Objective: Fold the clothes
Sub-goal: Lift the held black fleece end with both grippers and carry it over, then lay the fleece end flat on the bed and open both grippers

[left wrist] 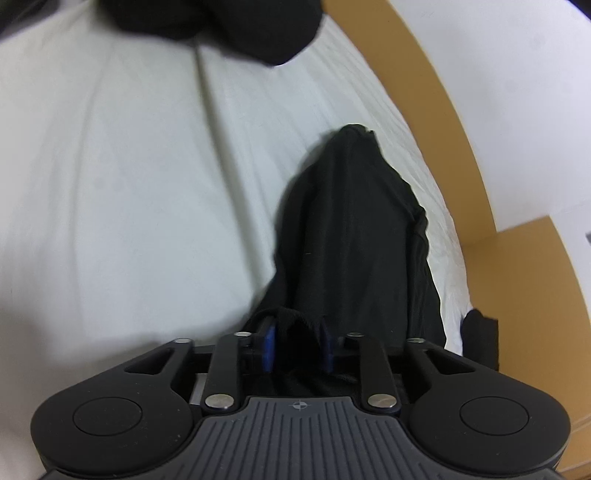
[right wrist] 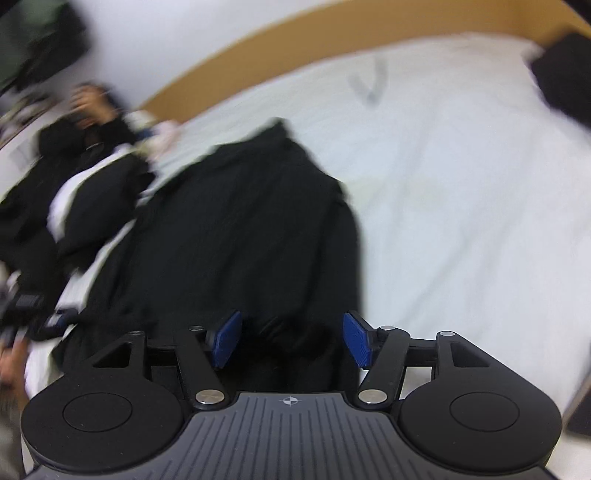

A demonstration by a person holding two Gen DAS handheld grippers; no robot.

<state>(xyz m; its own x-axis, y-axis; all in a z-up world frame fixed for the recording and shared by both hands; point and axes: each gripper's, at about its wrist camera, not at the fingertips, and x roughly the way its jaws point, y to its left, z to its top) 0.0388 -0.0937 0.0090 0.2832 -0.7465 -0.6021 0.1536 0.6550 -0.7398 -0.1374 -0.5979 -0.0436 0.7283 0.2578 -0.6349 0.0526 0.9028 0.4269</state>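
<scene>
A black garment (left wrist: 354, 229) lies stretched out on the white bed sheet (left wrist: 110, 184). My left gripper (left wrist: 297, 345) is shut on the near edge of this garment, with black cloth bunched between its blue pads (left wrist: 269, 345). In the right wrist view the same black garment (right wrist: 240, 229) lies spread on the sheet (right wrist: 461, 184). My right gripper (right wrist: 291, 341) is open, its blue pads (right wrist: 354, 338) wide apart on either side of the garment's near edge, with cloth between them. The right view is blurred.
A pile of black clothes (left wrist: 229, 26) lies at the far end of the bed. More dark clothes (right wrist: 66, 192) lie at the left in the right wrist view. A wooden bed frame (left wrist: 443, 110) and white wall (left wrist: 517, 92) border the bed.
</scene>
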